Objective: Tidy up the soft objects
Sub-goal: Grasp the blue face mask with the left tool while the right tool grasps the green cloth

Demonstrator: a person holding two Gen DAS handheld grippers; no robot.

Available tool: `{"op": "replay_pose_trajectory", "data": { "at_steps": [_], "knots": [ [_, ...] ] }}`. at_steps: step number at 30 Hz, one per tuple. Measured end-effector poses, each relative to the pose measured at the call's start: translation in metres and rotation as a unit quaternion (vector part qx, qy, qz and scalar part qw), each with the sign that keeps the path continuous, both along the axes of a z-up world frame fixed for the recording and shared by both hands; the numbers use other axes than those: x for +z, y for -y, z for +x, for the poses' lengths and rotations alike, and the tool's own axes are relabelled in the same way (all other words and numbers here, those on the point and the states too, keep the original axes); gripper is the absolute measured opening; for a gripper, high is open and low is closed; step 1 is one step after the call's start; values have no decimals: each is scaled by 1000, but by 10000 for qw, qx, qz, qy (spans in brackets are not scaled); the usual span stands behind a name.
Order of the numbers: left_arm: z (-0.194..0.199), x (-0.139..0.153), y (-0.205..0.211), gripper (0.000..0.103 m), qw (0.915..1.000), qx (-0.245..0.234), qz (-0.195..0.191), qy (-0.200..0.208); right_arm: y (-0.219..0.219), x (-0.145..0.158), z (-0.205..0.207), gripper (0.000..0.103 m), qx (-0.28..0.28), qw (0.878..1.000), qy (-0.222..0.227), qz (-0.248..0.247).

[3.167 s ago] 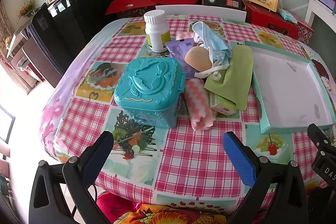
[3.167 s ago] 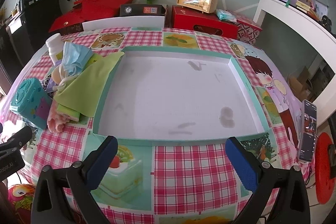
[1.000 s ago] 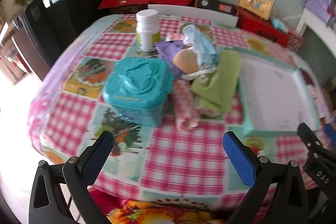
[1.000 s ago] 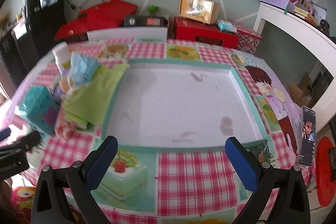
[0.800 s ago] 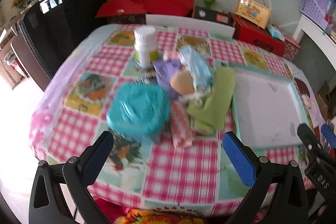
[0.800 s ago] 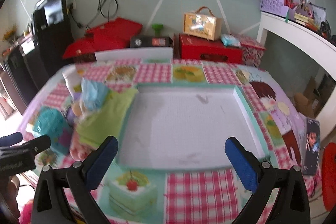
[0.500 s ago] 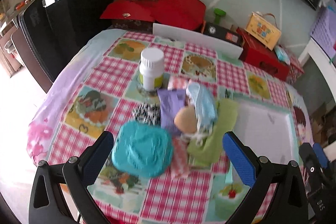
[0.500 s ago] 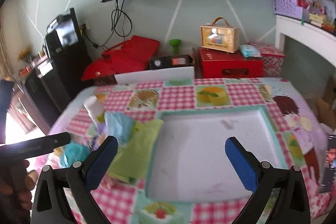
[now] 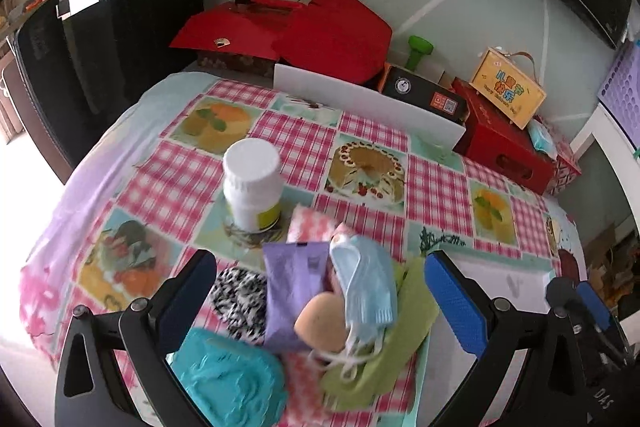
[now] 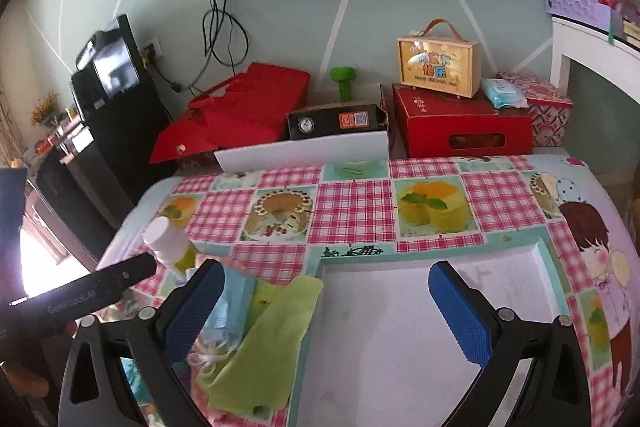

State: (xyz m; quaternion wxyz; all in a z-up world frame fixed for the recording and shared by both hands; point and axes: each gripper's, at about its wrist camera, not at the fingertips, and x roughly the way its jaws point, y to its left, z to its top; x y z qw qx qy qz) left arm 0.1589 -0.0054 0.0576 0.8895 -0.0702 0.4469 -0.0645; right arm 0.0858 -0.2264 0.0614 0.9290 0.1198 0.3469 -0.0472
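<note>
A crumpled blue face mask [image 9: 366,285] drapes over a tan sponge [image 9: 320,323] and green cloth [image 10: 264,339] left of the tray [image 10: 554,277]. Both grippers, left [image 9: 320,303] and right [image 10: 324,311], hover with fingers spread, empty. The teal box [image 9: 230,383] is blurred and cut off.

You have one white bottle [image 9: 252,183], one face mask [image 9: 366,285], one green cloth [image 10: 266,343], one purple packet [image 9: 294,289], one teal box [image 9: 228,383].
</note>
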Motion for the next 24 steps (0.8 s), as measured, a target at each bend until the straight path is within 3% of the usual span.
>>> {"op": "replay_pose_trajectory", "data": {
  "at_steps": [7, 11, 15, 24],
  "knots": [
    [19, -16, 13, 103, 9998, -138, -46, -151, 11, -17, 31, 103, -13, 9984, -559, -64],
    [29, -23, 21, 103, 9990, -209, 184, -354, 17, -23, 38, 103, -10, 9982, -586, 79],
    [30, -33, 23, 103, 9982, -211, 138, -543, 15, -33, 42, 103, 98, 9975, -655, 241],
    [30, -51, 36, 102, 9962, -409, 193, -743, 6, -54, 38, 92, 193, 9946, -996, 201]
  ]
}}
